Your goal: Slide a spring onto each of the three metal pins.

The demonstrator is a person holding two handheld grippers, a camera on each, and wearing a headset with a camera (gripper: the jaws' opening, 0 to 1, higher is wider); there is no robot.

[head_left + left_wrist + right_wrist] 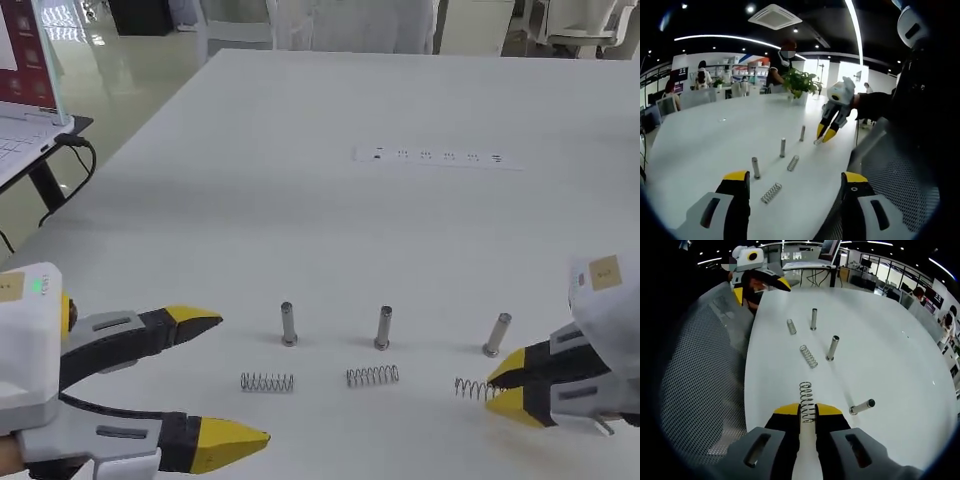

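**Right gripper** (500, 389) (807, 411): at 4 o'clock in the head view. Jaws clenched on the near end of the right spring (471, 387) (806, 396). The rest of the coil lies on the table, reaching out toward 12 o'clock in the right gripper view.

**Left gripper** (238, 378) (795, 177): at 8 o'clock in the head view. Jaws spread wide, nothing between them, yellow tips pointing toward 3 o'clock.

**Left spring** (267, 382) (771, 193): flat on the table, just off the left gripper's tips at their 3 o'clock.

**Middle spring** (372, 376) (808, 355): flat on the table, between the other two, touched by neither gripper.

**Left pin** (288, 325), **middle pin** (384, 328), **right pin** (496, 335): standing in a row, bare. Each is near 12 o'clock of its spring, the right pin nearer 1 o'clock.

**Table** (300, 200): white.

**Power strip** (435, 156): white, well beyond the pins at 12 o'clock.

**Laptop** (25, 90): open, on a side stand at 10 o'clock.
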